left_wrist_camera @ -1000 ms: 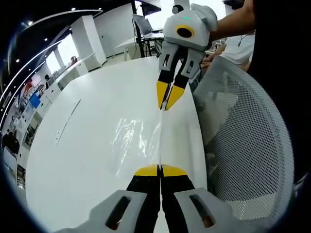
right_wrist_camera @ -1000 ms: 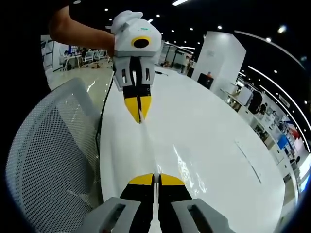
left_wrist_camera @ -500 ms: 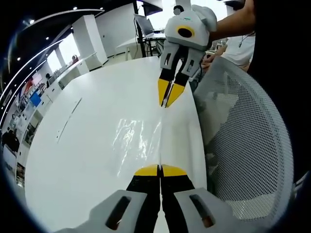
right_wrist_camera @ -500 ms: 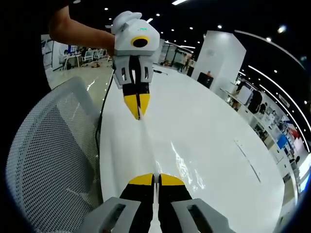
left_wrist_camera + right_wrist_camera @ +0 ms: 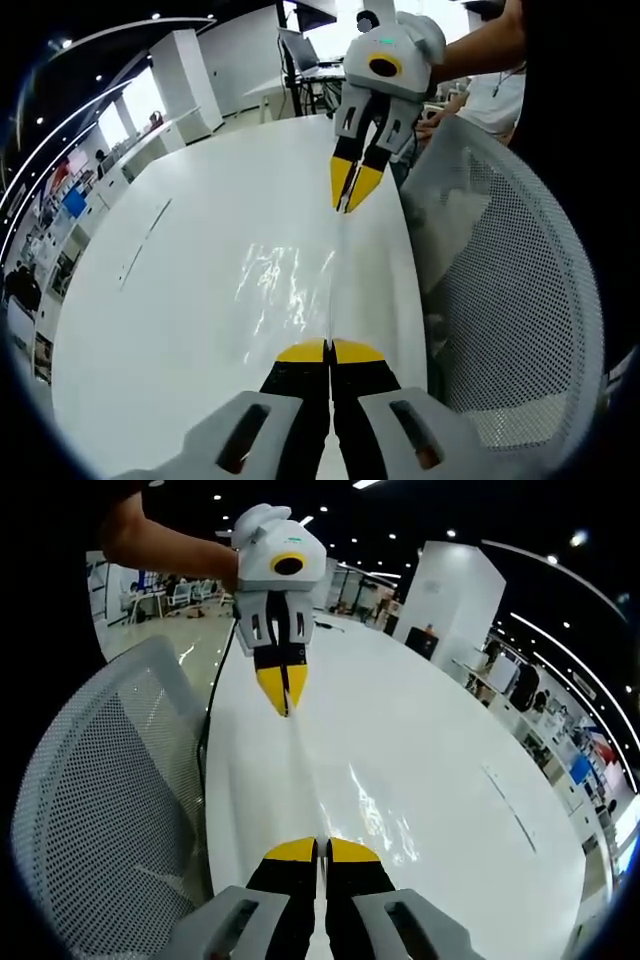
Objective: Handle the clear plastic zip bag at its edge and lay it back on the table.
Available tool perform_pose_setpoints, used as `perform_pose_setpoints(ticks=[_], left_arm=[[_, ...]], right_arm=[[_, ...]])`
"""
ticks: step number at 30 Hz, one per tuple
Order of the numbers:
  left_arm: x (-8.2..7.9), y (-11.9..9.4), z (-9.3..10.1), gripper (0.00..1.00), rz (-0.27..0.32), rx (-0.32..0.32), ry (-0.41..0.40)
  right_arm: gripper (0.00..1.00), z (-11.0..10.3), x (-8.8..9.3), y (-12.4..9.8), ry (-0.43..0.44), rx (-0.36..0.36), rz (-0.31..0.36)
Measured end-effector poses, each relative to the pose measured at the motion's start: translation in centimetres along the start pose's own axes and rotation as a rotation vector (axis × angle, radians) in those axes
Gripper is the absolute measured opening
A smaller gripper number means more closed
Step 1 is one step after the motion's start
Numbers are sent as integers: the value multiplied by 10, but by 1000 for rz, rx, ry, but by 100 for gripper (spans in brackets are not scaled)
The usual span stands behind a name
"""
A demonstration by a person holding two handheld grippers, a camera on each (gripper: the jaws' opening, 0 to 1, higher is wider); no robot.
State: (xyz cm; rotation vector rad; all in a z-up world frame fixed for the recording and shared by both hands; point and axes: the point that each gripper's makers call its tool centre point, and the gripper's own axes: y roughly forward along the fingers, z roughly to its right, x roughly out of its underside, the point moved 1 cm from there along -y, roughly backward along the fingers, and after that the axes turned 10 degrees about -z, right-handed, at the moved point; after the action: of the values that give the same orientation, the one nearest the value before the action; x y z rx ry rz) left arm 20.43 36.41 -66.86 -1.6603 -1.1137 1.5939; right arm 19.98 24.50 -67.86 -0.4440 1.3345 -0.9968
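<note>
The clear plastic zip bag hangs stretched over the white table, showing mostly as glints. Its top edge runs as a thin taut line between the two grippers. My left gripper is shut on the near end of that edge. My right gripper, held by a person's hand, is shut on the far end. In the right gripper view the right gripper pinches the bag at the bottom, and the left gripper pinches it at the top.
A white mesh chair stands against the table's edge beside the bag, seen also as the chair. A thin strip lies on the table's far side. A dark cable runs along the table edge. An open office lies behind.
The two grippers have drawn slightly farther apart, and the bag's edge between them is longer and tauter. Both stay shut on the bag.
</note>
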Motion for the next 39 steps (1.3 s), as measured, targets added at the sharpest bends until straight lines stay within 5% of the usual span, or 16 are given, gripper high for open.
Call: perform_pose_setpoints(ticks=[39], left_arm=[[1, -6, -8, 0, 2, -17, 5]], right_arm=[[0, 6, 4, -5, 3, 12, 5]])
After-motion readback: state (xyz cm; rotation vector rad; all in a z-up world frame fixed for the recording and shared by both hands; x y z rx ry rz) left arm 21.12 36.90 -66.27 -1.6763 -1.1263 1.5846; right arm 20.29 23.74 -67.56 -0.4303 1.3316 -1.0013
